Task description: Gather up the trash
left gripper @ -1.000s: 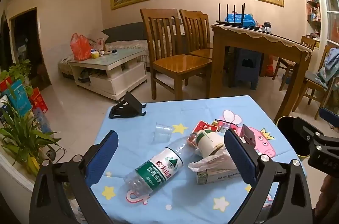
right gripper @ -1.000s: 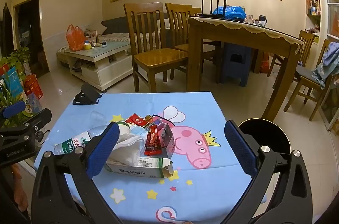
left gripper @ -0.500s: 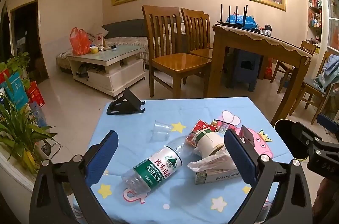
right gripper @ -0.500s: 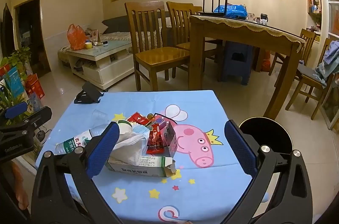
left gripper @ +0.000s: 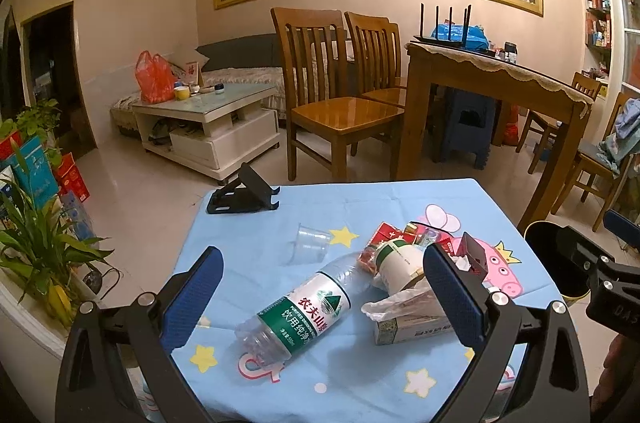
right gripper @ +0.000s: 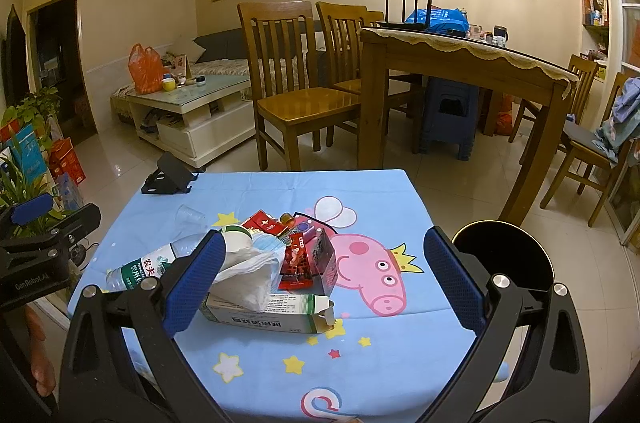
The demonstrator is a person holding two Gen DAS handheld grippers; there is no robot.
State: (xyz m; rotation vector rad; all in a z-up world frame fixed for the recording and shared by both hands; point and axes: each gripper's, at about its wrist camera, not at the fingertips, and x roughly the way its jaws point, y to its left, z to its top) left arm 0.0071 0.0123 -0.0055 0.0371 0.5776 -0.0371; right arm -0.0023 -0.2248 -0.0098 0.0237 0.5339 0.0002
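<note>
Trash sits heaped mid-frame on the tabletop [right gripper: 392, 191]: water bottle [left gripper: 304, 307], carton [right gripper: 272, 311], crumpled tissue [right gripper: 248, 275]. Both the left gripper [left gripper: 320, 299] and right gripper [right gripper: 324, 279] have their fingers apart, empty. The round bottle may roll off; the bin [right gripper: 504, 255] stands low, lower right.

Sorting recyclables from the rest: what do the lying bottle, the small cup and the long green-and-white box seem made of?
Bottle: clear thin plastic, see-through and ribbed, with a glossy green label. Small cup: clear plastic, the cloth shows through. Long box: apparently printed cardboard, matte, with a torn open end flap.
</note>
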